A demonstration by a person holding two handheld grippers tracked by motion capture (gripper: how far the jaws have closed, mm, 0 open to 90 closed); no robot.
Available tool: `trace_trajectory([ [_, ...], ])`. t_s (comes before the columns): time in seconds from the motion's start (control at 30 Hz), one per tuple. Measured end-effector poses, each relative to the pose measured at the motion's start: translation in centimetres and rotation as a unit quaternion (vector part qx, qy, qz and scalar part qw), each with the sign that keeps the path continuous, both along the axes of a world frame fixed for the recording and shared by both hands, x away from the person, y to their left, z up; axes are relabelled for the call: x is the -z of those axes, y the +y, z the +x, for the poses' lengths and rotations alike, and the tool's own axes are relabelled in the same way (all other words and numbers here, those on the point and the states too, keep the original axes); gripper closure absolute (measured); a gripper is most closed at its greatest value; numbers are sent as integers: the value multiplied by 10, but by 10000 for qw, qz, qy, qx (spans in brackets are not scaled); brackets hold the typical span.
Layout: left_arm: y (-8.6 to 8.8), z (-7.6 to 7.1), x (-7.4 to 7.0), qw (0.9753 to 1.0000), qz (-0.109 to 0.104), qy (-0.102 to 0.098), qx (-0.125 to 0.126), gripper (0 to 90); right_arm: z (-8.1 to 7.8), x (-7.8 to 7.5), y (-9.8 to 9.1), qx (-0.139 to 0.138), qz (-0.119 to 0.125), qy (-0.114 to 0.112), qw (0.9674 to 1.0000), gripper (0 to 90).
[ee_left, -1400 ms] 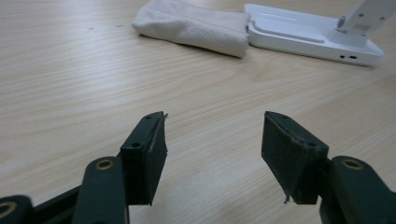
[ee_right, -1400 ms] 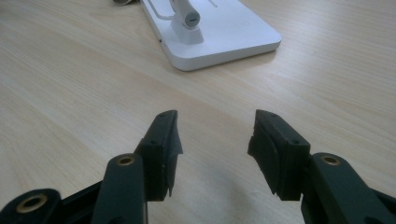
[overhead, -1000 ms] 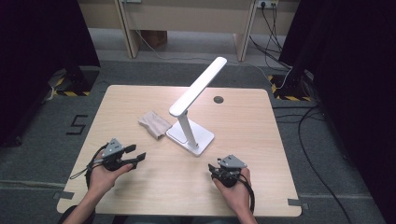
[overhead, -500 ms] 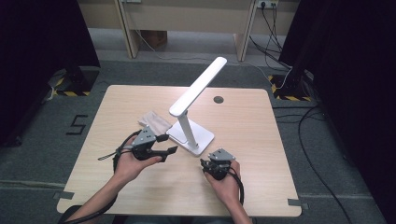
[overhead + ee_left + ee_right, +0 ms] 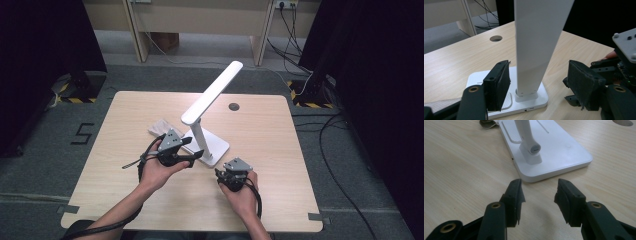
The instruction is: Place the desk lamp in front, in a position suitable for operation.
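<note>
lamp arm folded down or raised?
Raised. The lamp stands with its base flat on the table, and its arm slants up and away from the post.

A light wooden tabletop point(image 5: 125, 115) stands on grey carpet floor point(image 5: 60, 165). Black curtains point(image 5: 45, 45) hang at both sides.

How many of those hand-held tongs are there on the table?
2: the left tongs, open around the white lamp's upright stem, and the right tongs, open just short of the lamp's base.
</note>
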State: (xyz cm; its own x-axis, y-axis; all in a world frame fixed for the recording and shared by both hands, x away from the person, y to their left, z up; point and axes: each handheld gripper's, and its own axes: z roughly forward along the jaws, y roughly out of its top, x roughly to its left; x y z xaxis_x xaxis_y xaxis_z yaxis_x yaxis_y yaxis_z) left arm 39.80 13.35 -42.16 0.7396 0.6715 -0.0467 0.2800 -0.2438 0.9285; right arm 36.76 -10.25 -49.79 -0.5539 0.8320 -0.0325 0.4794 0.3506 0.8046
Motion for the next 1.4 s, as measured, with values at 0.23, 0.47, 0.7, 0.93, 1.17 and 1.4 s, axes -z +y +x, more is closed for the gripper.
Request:
trace_trajectory([
  [0.23,-4,6,0,9998,-34,-103,-151,405,2,-2,-2,28,37,-1,10000,552],
  [0.47,-9,7,1,9997,-148,-128,-175,417,3,-2,-2,18,47,14,10000,549],
  [0.7,-16,7,-2,9995,-169,-170,-206,412,4,-2,-2,16,44,19,10000,548],
  [0.93,-21,6,-1,9988,-106,-174,-451,510,6,-3,-3,52,79,32,10000,543],
  [1.17,-13,0,-6,9987,-44,-19,-503,512,5,-10,-5,87,105,-44,9999,539],
  [1.4,14,-18,-15,9975,-257,100,-650,524,2,-14,-7,85,157,-78,9998,535],
])
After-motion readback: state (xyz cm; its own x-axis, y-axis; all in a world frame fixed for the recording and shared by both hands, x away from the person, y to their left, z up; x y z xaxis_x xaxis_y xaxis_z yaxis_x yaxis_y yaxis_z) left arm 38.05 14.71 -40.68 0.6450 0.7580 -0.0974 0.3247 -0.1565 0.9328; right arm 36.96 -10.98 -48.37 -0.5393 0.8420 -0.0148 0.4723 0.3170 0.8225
